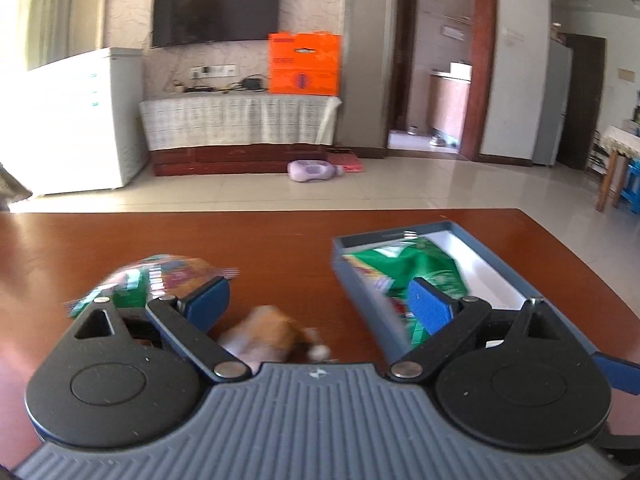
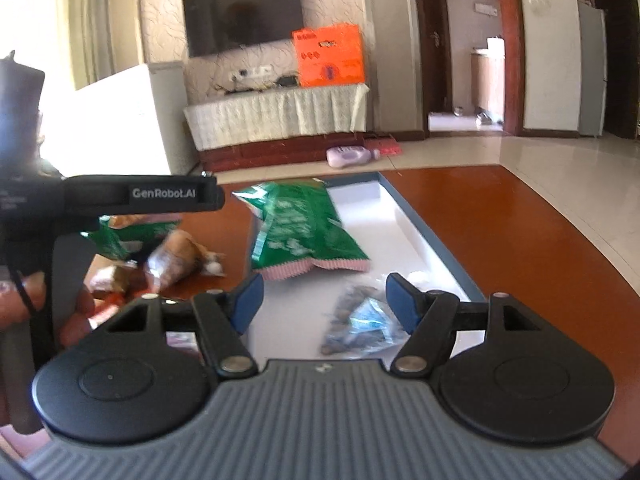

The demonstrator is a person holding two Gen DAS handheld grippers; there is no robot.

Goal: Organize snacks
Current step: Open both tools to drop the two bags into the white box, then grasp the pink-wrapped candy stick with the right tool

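A: What's in the shallow blue-grey cardboard box with the white lining (image 2: 424,236)?

B: A green crinkle-edged snack bag (image 2: 296,228) lies flat at its far end, ahead of the right gripper (image 2: 324,300). Closer, right between that gripper's spread blue pads, sits a small clear packet with blue print (image 2: 360,324). The pads do not touch it.

A: And outside the box?

B: On the reddish-brown wooden bench (image 1: 260,236), left of the box, a transparent wrapper holding something orange-brown (image 1: 264,332) lies just ahead of the left gripper (image 1: 320,300), whose jaws stand wide and empty. Beyond its left pad is another green-and-pink printed snack bag (image 1: 160,276), blurred. From the right wrist view, more wrappers sit behind the left gripper's black body, partly hidden by it and by the person's hand (image 2: 76,312).

A: Anything blocking the box?

B: Its top is open; the left gripper's right pad overlaps the box's near corner in its own view.
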